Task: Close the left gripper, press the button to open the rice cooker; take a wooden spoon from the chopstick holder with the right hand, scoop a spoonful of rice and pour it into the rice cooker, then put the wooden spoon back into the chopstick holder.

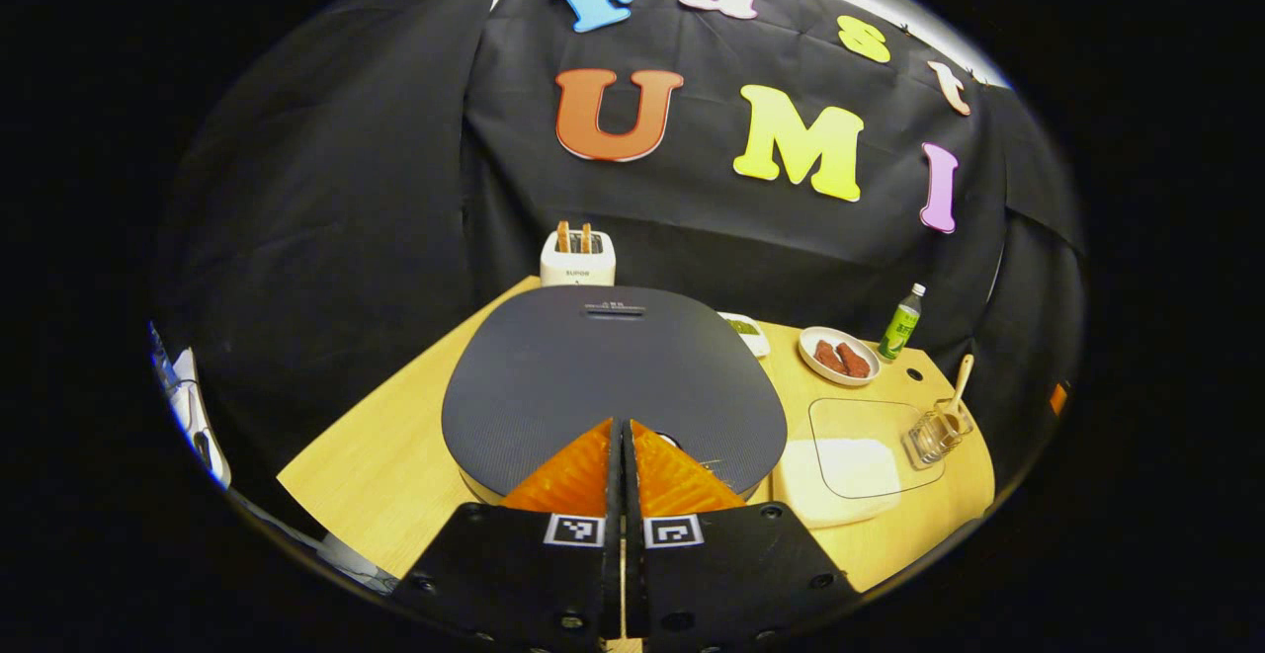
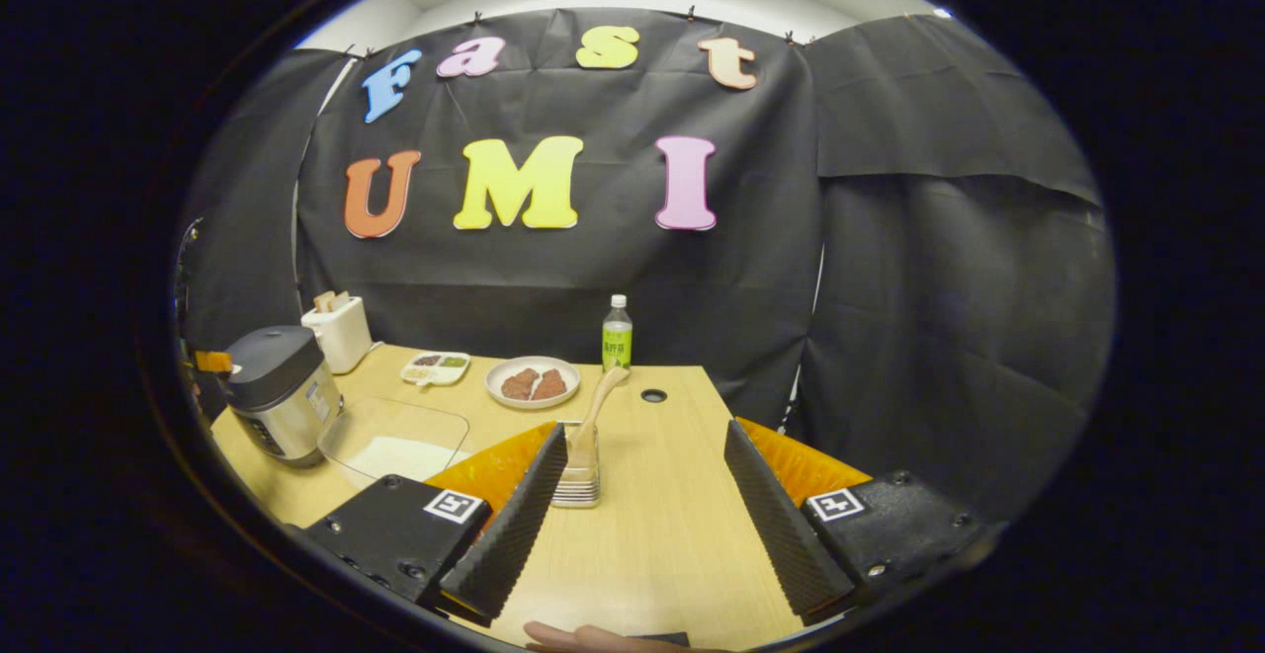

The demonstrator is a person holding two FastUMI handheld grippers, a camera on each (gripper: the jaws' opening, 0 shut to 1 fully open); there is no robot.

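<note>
The rice cooker (image 1: 613,376) has a dark grey lid, which is down, and in the left gripper view it sits straight ahead. My left gripper (image 1: 621,428) is shut with nothing between its fingers, its tips over the lid's near edge. In the right gripper view the rice cooker (image 2: 277,391) stands at the far left of the table. The wooden spoon (image 2: 601,401) stands in the chopstick holder (image 2: 578,475), just ahead of my right gripper (image 2: 645,428) and close to its left finger. That gripper is open and holds nothing. A glass dish of white rice (image 2: 400,441) lies between cooker and holder.
A white toaster (image 2: 338,330), a small divided dish (image 2: 435,367), a plate of meat (image 2: 534,381) and a green bottle (image 2: 617,334) line the back of the wooden table (image 2: 672,534). A cable hole (image 2: 652,396) lies behind the holder. A fingertip (image 2: 583,638) shows at the bottom edge.
</note>
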